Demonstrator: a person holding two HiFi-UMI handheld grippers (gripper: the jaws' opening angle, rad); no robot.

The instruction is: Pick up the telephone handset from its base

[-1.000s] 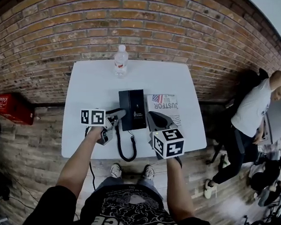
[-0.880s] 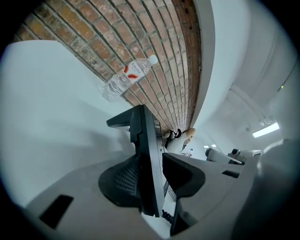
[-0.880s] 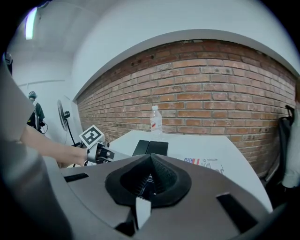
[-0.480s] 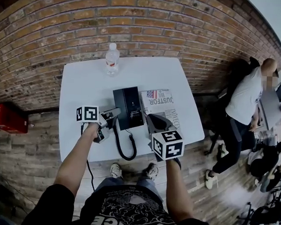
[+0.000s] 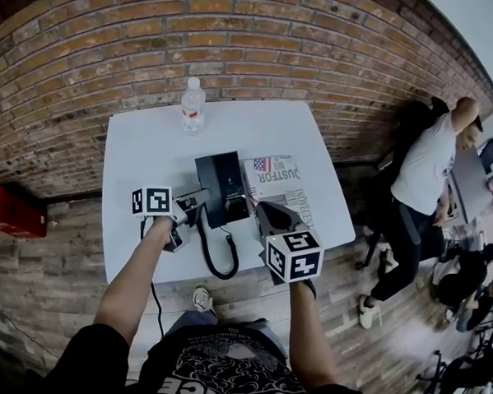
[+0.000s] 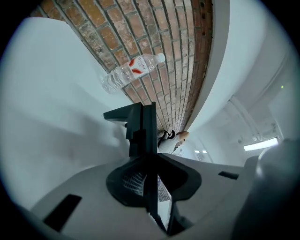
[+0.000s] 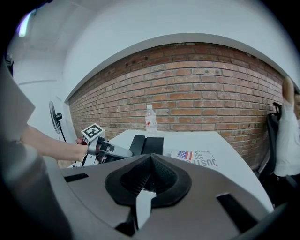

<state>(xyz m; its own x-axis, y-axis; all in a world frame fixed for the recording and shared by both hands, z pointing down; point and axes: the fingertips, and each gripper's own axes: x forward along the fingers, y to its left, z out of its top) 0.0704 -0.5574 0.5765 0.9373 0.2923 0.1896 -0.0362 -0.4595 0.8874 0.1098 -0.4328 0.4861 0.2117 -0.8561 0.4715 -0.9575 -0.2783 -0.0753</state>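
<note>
A black telephone (image 5: 229,183) sits mid-table, its coiled cord (image 5: 214,260) looping toward the front edge. The handset (image 6: 143,126) lies along the phone's left side. Seen edge-on in the left gripper view, it fills the gap between the jaws. My left gripper (image 5: 198,200) reaches in from the left, its jaws closing onto the handset (image 7: 137,144). My right gripper (image 5: 262,208) hovers just right of the phone above the table. Its jaws are shut with nothing between them (image 7: 150,157).
A clear water bottle (image 5: 192,107) stands at the table's far edge before the brick wall. A printed sheet with a flag (image 5: 276,175) lies right of the phone. A person (image 5: 425,173) stands off to the right. A red box (image 5: 13,210) sits on the floor at left.
My left gripper's jaws have come together on the handset at the phone's left side. The right gripper has shifted only slightly. The phone stays put.
</note>
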